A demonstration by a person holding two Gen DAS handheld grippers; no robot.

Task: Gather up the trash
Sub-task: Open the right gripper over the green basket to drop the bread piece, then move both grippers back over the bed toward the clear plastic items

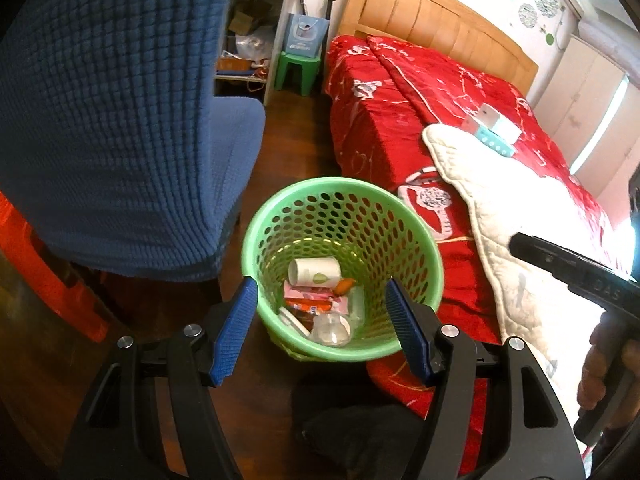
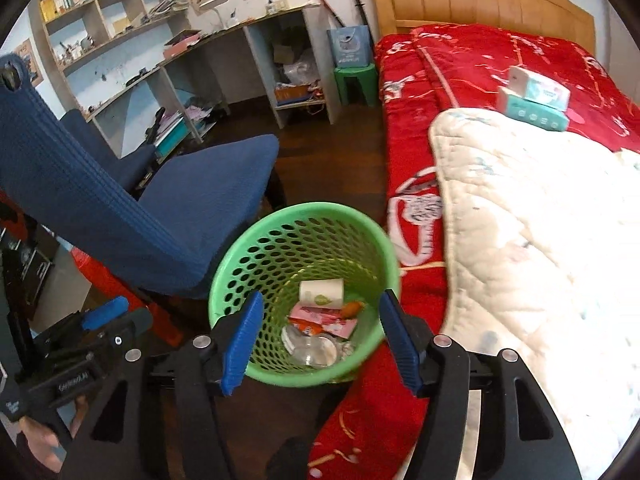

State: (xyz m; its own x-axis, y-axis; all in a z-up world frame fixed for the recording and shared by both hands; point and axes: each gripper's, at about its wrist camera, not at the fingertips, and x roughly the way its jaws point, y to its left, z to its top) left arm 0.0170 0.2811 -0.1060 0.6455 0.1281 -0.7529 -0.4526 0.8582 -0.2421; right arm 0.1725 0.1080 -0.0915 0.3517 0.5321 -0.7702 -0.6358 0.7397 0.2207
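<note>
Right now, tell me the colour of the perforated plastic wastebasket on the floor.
Light green; the perforated plastic wastebasket shows best in the right wrist view.

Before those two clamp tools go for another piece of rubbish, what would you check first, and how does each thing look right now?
1. Right gripper empty, jaws apart: ok.
2. Left gripper empty, jaws apart: ok.
3. Green basket upright on the floor: ok.
4. Room left in the basket: ok; the paper cup, wrappers and clear plastic piece only cover the bottom.
5. Next piece of trash spotted: cannot tell; the tissue packs on the bed may not be rubbish.
</note>
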